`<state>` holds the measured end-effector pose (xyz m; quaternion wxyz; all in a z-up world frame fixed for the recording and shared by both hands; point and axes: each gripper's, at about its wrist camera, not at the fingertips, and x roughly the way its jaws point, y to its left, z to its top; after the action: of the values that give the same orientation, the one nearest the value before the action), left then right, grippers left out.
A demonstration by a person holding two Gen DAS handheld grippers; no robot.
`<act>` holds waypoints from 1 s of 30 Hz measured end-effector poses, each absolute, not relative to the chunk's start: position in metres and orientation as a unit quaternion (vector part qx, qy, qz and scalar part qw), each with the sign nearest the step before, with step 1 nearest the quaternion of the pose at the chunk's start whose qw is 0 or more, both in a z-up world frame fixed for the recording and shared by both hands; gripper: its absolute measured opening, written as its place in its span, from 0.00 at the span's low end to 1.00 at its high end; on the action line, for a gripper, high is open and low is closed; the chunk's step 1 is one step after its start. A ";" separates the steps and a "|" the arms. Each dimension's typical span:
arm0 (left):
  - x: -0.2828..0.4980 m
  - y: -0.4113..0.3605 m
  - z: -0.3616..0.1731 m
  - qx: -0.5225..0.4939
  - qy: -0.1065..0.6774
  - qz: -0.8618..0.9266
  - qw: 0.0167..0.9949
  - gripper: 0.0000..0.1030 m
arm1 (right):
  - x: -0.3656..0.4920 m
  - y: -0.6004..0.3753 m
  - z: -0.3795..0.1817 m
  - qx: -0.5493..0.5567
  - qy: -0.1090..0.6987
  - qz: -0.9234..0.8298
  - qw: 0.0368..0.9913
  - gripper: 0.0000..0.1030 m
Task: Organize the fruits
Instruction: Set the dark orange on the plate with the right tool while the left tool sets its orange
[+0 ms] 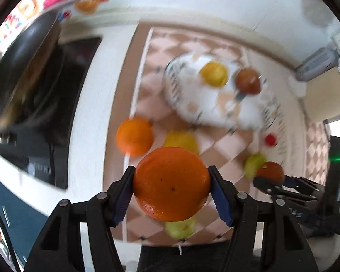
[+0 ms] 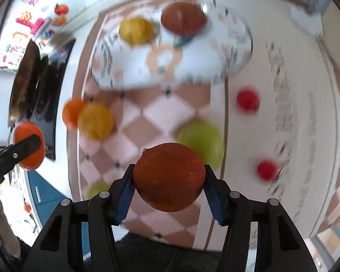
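Note:
My left gripper (image 1: 171, 185) is shut on a bright orange (image 1: 171, 182), held above the checkered cloth (image 1: 224, 147). My right gripper (image 2: 168, 179) is shut on a darker orange (image 2: 168, 176); it also shows at the right of the left wrist view (image 1: 269, 172). The patterned plate (image 2: 199, 65) holds a yellow fruit (image 2: 136, 30) and a red-brown fruit (image 2: 183, 18). On the cloth lie an orange (image 1: 134, 136), a yellow fruit (image 1: 181, 139), a green fruit (image 2: 201, 140), another green fruit (image 1: 181, 227) and two small red fruits (image 2: 247, 98) (image 2: 266, 170).
A black stove top with a dark pan (image 1: 31, 68) stands to the left of the cloth. A wall with colourful fruit stickers (image 2: 34, 25) is at the far left. The white counter (image 1: 90, 113) runs between stove and cloth. Both views are motion-blurred.

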<state>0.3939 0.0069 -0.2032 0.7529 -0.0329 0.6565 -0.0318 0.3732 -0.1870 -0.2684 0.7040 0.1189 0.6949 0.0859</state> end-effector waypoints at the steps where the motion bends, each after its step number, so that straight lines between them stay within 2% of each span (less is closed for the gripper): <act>1: 0.405 0.004 -0.204 -0.029 0.656 -0.033 0.754 0.59 | 0.383 -0.190 -0.265 0.117 0.690 0.084 0.709 0.58; 7: 0.476 -0.026 -0.230 -0.017 0.674 -0.039 0.737 0.59 | 0.443 -0.204 -0.264 0.101 0.675 0.052 0.729 0.58; 12: 0.516 -0.046 -0.278 -0.034 0.717 -0.039 0.696 0.59 | 0.475 -0.205 -0.280 0.088 0.681 0.041 0.726 0.58; 18: 0.535 -0.054 -0.313 -0.044 0.748 -0.035 0.662 0.59 | 0.493 -0.196 -0.301 0.071 0.695 0.040 0.714 0.58; 27: 0.535 -0.050 -0.330 -0.044 0.766 -0.032 0.640 0.60 | 0.495 -0.191 -0.324 0.072 0.718 0.044 0.691 0.59; 28: 0.535 -0.050 -0.330 -0.044 0.765 -0.031 0.641 0.60 | 0.496 -0.190 -0.324 0.075 0.716 0.045 0.692 0.66; 30: 0.534 -0.049 -0.329 -0.048 0.764 -0.035 0.643 0.70 | 0.496 -0.191 -0.322 0.077 0.714 0.042 0.694 0.78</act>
<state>0.5338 -0.0489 -0.3291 0.6428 -0.0483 0.7638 -0.0345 0.4962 -0.1911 -0.3220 0.6941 0.0773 0.7145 0.0420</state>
